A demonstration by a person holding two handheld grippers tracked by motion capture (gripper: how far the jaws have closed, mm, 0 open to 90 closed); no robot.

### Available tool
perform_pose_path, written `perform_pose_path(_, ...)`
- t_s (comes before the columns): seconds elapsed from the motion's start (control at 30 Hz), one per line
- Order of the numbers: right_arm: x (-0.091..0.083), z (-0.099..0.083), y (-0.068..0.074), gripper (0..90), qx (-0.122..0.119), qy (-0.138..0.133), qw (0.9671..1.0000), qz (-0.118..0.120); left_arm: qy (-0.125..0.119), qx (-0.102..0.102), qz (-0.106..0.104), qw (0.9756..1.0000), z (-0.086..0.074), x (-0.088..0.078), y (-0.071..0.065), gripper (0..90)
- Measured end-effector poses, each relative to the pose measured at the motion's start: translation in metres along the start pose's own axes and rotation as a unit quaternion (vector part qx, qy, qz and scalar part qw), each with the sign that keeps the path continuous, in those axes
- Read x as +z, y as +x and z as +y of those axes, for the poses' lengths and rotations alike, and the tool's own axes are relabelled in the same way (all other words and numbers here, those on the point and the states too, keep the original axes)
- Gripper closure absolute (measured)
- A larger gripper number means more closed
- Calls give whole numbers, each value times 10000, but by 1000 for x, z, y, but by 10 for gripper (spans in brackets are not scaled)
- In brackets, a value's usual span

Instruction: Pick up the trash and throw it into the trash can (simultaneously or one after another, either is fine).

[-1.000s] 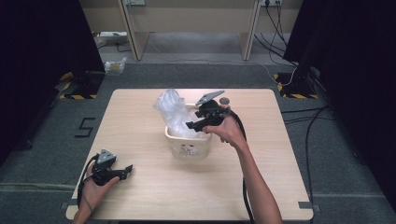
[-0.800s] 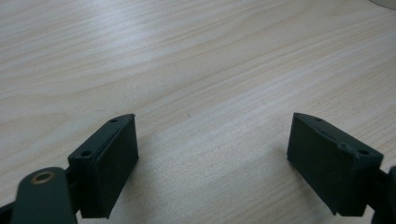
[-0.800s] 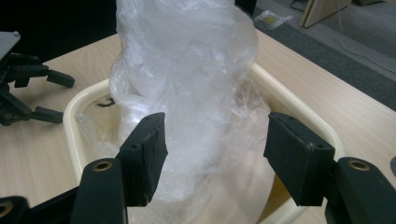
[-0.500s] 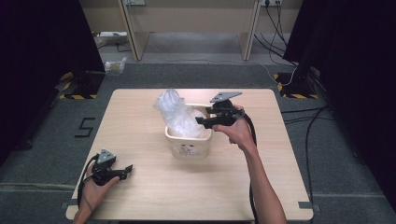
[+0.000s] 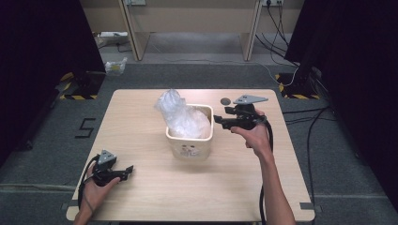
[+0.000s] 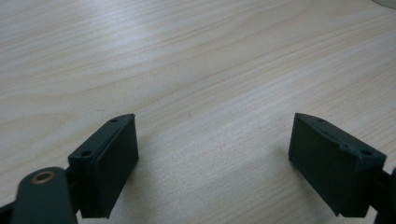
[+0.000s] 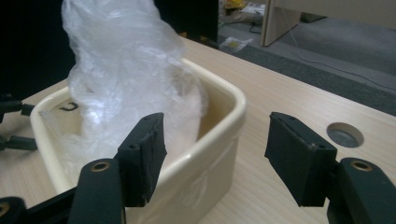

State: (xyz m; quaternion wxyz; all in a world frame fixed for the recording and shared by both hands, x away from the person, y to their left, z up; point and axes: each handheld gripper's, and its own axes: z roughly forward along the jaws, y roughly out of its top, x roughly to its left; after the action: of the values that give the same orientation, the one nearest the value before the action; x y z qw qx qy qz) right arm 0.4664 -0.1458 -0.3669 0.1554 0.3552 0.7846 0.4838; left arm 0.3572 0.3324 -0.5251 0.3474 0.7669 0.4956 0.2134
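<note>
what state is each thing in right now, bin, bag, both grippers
bin: upright on the table, holding the bag
plastic bag: crumpled, standing in the bin, top poking above the rim
right gripper: open, nothing between the jaws, just beside the bin's rim
left gripper: open, empty, low over bare table

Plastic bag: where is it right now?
In the high view, the plastic bag stands in the cream bin at mid-table, just left of the right claw.
</note>
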Motion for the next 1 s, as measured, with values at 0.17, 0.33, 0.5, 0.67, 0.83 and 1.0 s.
perform_pose_path(0.17,-10,-12,-9,369,154,-45,9998,-125,8,-10,4,10000,1,1,0,141)
perform_pose_path(0.33,-18,-20,-15,356,233,-98,9993,-269,21,-10,4,10000,1,1,0,140)
perform_pose_path(0.5,-24,-27,-18,350,310,-124,9988,-356,19,-11,5,10000,1,1,0,140)
perform_pose_path(0.67,-27,-34,-19,349,324,-104,9987,-384,19,-10,4,10000,1,1,0,140)
perform_pose_path(0.83,-28,-43,-22,350,383,-61,9982,-455,17,-9,4,10000,1,1,0,141)
perform_pose_path(1.0,-27,-55,-24,346,403,51,9972,-633,16,-6,3,10000,1,1,0,142)
